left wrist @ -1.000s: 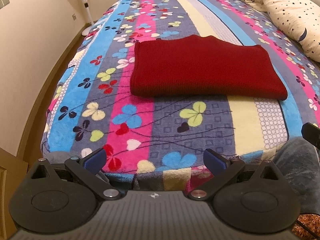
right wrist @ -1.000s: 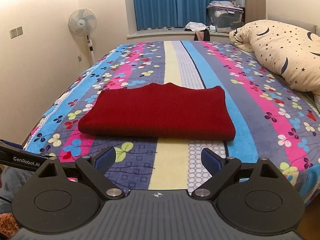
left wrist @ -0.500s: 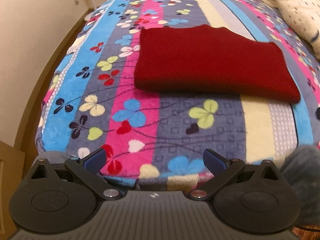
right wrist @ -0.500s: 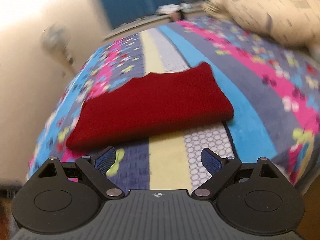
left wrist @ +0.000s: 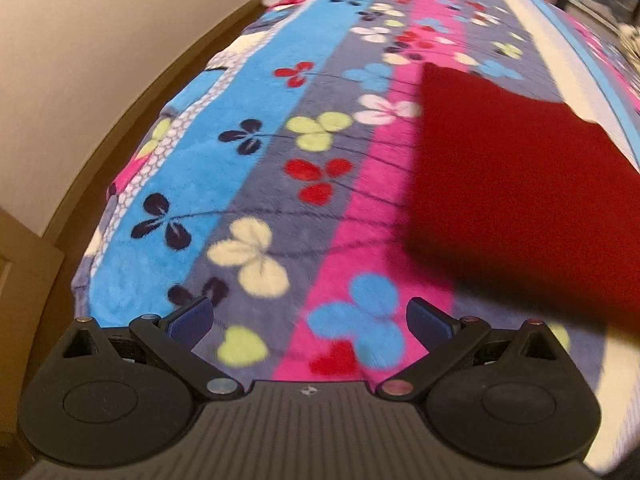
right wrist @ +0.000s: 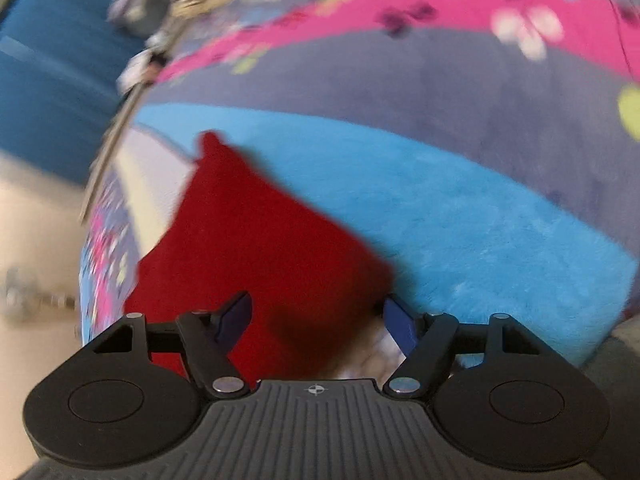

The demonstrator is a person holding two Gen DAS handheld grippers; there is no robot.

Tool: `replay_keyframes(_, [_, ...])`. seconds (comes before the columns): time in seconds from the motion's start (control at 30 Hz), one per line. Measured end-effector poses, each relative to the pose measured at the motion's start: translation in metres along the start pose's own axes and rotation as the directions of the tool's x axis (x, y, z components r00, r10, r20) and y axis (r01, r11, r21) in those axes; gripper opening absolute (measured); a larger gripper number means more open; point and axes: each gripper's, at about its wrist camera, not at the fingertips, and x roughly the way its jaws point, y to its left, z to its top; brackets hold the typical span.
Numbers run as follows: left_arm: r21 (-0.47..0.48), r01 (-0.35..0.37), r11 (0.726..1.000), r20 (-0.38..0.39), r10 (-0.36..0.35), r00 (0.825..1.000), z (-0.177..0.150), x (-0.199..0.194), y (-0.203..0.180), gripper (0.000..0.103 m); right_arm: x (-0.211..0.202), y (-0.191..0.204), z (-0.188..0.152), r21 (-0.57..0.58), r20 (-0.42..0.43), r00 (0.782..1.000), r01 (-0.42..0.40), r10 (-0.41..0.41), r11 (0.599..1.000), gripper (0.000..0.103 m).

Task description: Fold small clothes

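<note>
Both hand-held grippers, left and right, have swung in with jaws spread wide, gripping nothing. They now flank the folded dark-red knitted garment lying on the bed's flowered fleece blanket, probably for another fold.

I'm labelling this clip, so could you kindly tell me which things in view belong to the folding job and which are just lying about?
Part of the job:
- dark red knitted garment, folded flat
- left gripper, open
- right gripper, open over the garment's corner

Just lying about:
- striped flower-print fleece blanket
- blue curtain

Both hand-held grippers nearer red garment.
</note>
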Motion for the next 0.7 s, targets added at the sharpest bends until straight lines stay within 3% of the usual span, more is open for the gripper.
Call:
replay_keyframes(0.07, [-0.004, -0.016, 1.000, -0.005, 0.016, 1.000, 0.006, 0.016, 0.004, 0.103, 0.004, -0.006, -0.002, 0.055, 0.022, 0.999, -0.044, 0.043, 0.997, 0.079])
replay_keyframes(0.1, [-0.003, -0.019, 1.000, -0.008, 0.019, 1.000, 0.009, 0.024, 0.005, 0.103, 0.005, -0.003, -0.002, 0.045, 0.011, 0.997, -0.077, 0.076, 0.996, 0.043])
replay_keyframes(0.13, [-0.005, -0.025, 1.000, -0.016, 0.025, 1.000, 0.011, 0.031, 0.005, 0.103, 0.007, 0.000, 0.000, 0.026, -0.035, 0.990, -0.133, 0.134, 0.991, 0.014])
replay_keyframes(0.2, [-0.013, -0.034, 0.999, -0.028, 0.034, 0.999, 0.016, 0.042, 0.007, 0.103, -0.004, 0.012, 0.003, -0.011, -0.015, 0.980, -0.199, 0.199, 0.980, 0.016])
replay_keyframes(0.23, [-0.016, -0.038, 0.999, -0.030, 0.038, 0.999, 0.018, 0.047, 0.007, 0.103, -0.007, 0.019, 0.003, -0.048, -0.011, 0.982, -0.191, 0.191, 0.980, 0.016])
replay_keyframes(0.33, [-0.013, -0.060, 0.998, -0.039, 0.060, 0.997, 0.023, 0.059, 0.005, 0.103, 0.004, 0.030, -0.001, -0.138, -0.017, 0.999, -0.040, 0.038, 0.990, 0.016])
replay_keyframes(0.5, [-0.018, -0.036, 0.999, -0.114, 0.034, 0.993, 0.022, 0.082, 0.004, 0.103, 0.010, 0.063, -0.012, -0.204, 0.042, 0.987, 0.163, -0.158, 0.965, 0.016])
replay_keyframes(0.57, [-0.025, -0.011, 1.000, -0.102, 0.008, 0.995, 0.021, 0.085, 0.006, 0.103, -0.001, 0.110, -0.030, -0.363, 0.146, 0.967, 0.251, -0.211, 0.897, 0.016])
replay_keyframes(0.6, [-0.025, 0.003, 1.000, -0.093, -0.005, 0.996, 0.022, 0.085, 0.008, 0.103, -0.009, 0.140, -0.046, -0.475, 0.218, 0.958, 0.271, -0.187, 0.837, 0.016])
replay_keyframes(0.67, [-0.037, 0.030, 0.999, -0.095, -0.033, 0.995, 0.024, 0.085, 0.012, 0.103, -0.025, 0.196, -0.089, -0.681, 0.319, 0.944, 0.286, -0.078, 0.674, 0.016])
replay_keyframes(0.7, [-0.047, 0.048, 0.998, -0.098, -0.052, 0.994, 0.025, 0.084, 0.016, 0.103, -0.031, 0.224, -0.121, -0.777, 0.344, 0.939, 0.284, 0.002, 0.562, 0.015])
